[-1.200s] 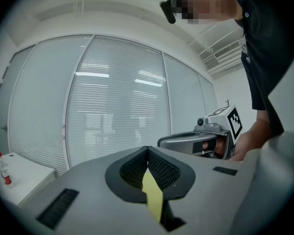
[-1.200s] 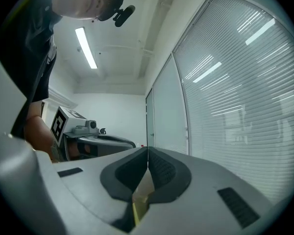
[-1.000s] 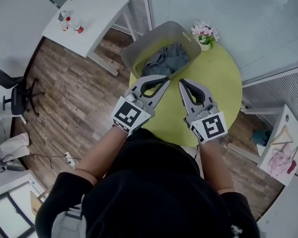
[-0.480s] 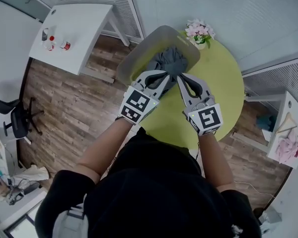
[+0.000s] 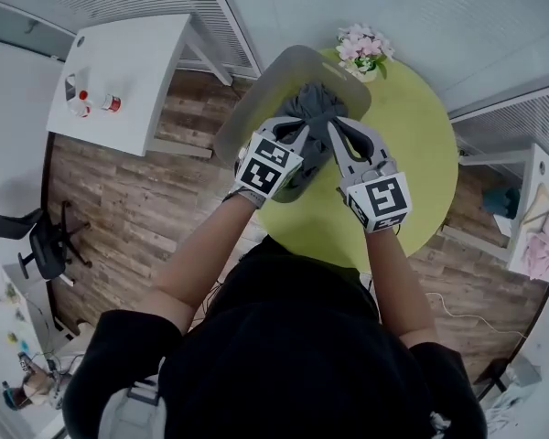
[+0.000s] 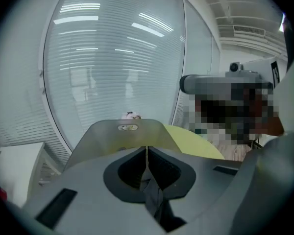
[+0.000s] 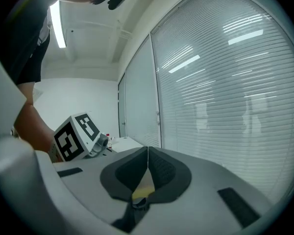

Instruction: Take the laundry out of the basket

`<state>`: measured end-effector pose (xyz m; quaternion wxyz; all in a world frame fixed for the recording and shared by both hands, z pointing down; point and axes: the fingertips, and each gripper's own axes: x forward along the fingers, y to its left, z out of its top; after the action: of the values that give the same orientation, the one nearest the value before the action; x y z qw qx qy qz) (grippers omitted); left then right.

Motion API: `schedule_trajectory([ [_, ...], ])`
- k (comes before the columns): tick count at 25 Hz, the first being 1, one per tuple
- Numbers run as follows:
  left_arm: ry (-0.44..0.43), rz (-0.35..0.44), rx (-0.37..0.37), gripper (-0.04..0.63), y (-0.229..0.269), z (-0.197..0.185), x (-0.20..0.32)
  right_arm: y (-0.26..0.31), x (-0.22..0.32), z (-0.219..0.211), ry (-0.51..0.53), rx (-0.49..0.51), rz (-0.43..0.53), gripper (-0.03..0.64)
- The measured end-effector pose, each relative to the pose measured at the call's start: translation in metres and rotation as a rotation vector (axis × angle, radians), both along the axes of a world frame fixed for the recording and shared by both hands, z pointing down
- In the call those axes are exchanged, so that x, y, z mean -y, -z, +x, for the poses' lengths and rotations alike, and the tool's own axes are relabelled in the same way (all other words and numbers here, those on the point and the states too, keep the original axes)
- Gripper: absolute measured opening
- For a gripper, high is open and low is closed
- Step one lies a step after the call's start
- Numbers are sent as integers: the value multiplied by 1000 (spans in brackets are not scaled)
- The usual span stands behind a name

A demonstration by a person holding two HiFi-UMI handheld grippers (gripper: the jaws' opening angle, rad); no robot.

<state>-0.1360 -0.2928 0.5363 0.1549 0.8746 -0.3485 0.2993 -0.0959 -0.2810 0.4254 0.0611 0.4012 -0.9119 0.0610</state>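
A grey laundry basket stands at the far left of the round yellow-green table, with a heap of dark grey laundry inside. Both grippers hover side by side over that heap at the basket's near rim. My left gripper is shut, tips together; in the left gripper view dark cloth shows through the hollow behind the tips, and the basket's far wall rises ahead. My right gripper is shut too, with nothing between its pads.
A small pot of pink flowers sits on the table just behind the basket. A white side table with small bottles stands to the left on the wood floor. An office chair is at far left, a shelf at right.
Both grippers have moved forward from above the bare tabletop to above the laundry in the basket. They stayed shut throughout.
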Motion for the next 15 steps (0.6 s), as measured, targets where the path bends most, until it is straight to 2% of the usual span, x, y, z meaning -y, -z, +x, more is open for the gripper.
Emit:
schedule_trajectory([
  [5, -29, -116, 39, 49, -41, 4, 11, -9, 12, 2, -39, -6, -20, 23],
  [15, -17, -371, 145, 206, -128, 8, 25, -18, 32, 15, -124, -9, -50, 23],
])
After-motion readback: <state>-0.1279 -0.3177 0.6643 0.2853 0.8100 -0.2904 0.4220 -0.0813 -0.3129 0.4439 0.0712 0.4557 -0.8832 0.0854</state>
